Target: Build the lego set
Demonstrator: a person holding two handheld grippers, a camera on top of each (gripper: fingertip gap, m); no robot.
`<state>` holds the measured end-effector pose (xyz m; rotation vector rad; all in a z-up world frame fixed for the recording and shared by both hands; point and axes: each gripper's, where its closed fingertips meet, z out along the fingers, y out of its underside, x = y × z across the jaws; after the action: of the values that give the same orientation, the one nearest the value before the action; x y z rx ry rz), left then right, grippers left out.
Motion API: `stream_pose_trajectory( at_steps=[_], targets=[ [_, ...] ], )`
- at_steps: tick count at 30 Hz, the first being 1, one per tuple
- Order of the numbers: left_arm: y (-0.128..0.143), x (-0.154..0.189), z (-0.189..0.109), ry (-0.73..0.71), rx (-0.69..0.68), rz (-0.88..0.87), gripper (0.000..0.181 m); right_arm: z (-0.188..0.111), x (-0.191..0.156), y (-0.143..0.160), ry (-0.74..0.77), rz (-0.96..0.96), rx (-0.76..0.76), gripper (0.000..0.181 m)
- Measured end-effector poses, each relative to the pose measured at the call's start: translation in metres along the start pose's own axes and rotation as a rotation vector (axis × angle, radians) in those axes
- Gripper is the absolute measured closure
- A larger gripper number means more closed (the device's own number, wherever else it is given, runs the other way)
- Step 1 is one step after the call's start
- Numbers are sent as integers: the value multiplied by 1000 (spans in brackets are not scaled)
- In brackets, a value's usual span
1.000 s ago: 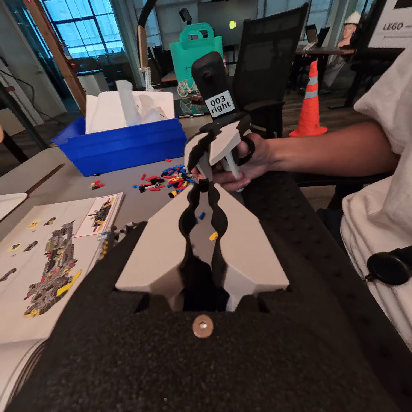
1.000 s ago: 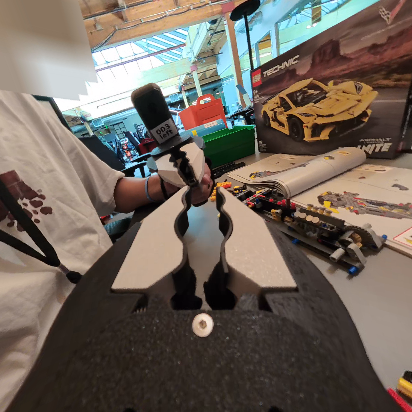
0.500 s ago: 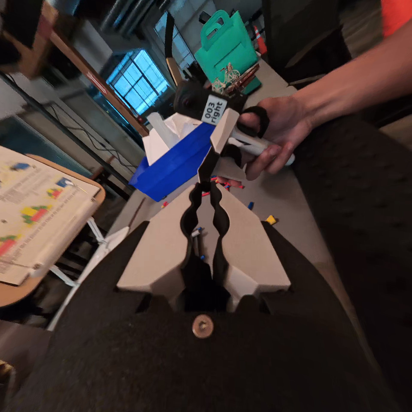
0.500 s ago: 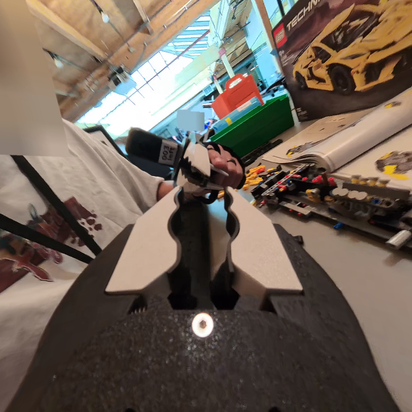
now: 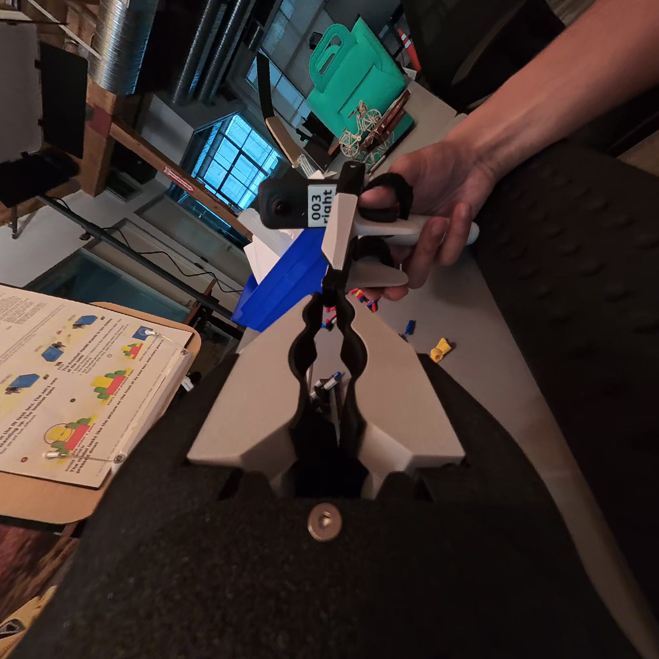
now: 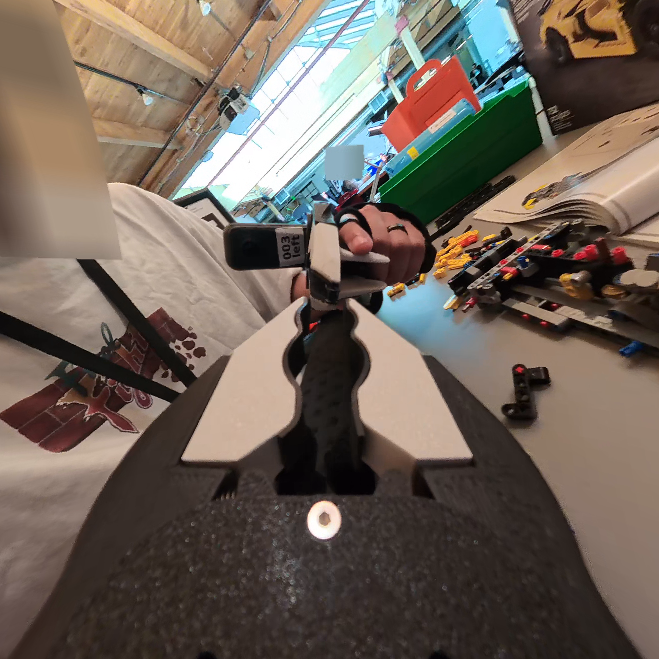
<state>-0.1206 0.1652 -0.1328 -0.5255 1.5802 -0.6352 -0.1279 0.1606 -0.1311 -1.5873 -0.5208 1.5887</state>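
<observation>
The left gripper [image 5: 328,306] and right gripper [image 6: 326,308] meet tip to tip, both jaws slightly apart; whether they pinch anything, I cannot tell. Right of the right jaws, the Lego chassis [image 6: 556,274] waits on the desk [image 6: 463,356]; align squarely, then press gently.

Dim left view, bright skylit right; wide-angle edges warped.

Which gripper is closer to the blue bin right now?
Right. The right gripper is held just in front of the blue bin, between it and the left gripper, which points toward the bin from farther back, its tips nearly meeting the right's.
</observation>
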Motion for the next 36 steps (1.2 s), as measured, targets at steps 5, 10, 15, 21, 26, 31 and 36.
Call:
stream_pose_trajectory(
  at_steps=[5,10,15,21,26,31,36],
  targets=[
    [-5,3,1,-3,8,32,175,1,-2,0,-5,0,-1,175],
    [-1,-5,1,-32,-14,-62,175,2,2,-9,47,-20,56,176],
    [4,-28,1,-34,5,-491,169,1,1,-29,93,-80,210,175],
    [3,-32,0,-3,44,-633,174,5,0,-26,85,-87,196,175],
    [1,-36,-3,45,88,-773,173,7,-4,-28,126,-182,194,175],
    [0,-17,-1,252,77,-999,165,-4,6,-38,407,-566,192,175],
    [5,-1,3,278,10,-896,162,6,-1,-28,318,-470,150,175]
  ],
)
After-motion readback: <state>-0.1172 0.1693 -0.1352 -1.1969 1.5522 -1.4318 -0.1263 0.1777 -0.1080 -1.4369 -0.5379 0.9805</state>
